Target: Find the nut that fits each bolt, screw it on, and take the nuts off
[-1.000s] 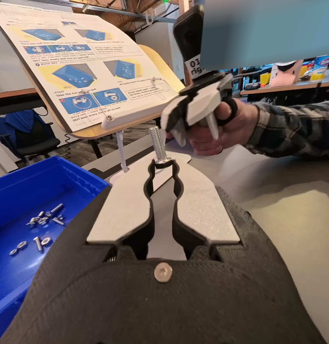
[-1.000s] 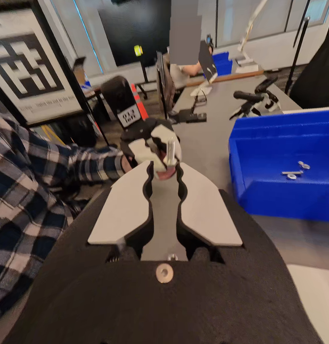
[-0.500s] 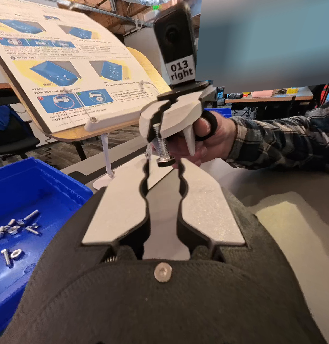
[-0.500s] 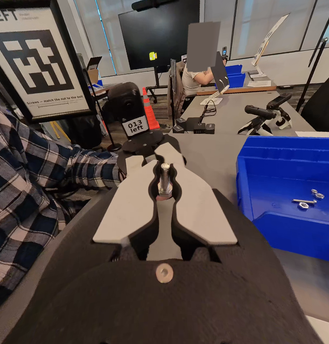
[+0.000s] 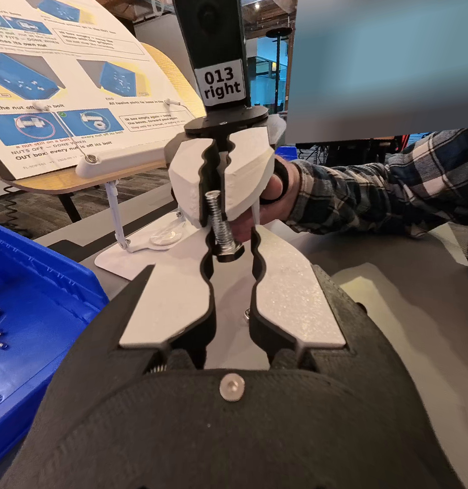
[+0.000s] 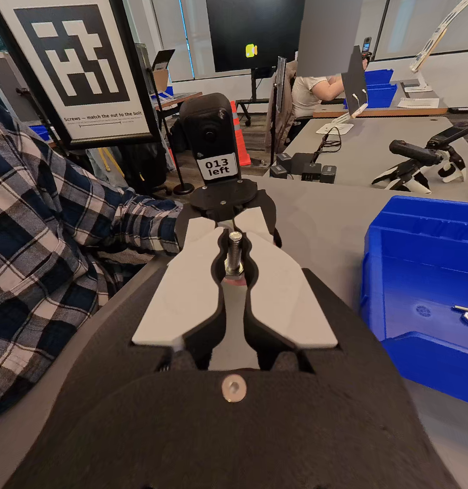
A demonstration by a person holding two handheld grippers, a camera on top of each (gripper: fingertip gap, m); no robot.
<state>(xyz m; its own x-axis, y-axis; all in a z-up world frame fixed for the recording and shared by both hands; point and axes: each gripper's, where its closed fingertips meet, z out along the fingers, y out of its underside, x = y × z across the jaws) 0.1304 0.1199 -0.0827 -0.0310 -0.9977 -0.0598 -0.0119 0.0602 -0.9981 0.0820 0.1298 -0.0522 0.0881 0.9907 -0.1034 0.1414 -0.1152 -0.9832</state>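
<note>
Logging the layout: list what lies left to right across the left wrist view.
Blue bin → white stand base → bolt held by the right gripper → plaid sleeve.

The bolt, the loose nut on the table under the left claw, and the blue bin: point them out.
bolt point(image 5: 219, 221), left wrist view, on its threaded shank.
loose nut point(image 5: 246, 315), left wrist view, on its visible edge beside the finger.
blue bin point(image 6: 412, 277), right wrist view, on its outer wall.
</note>
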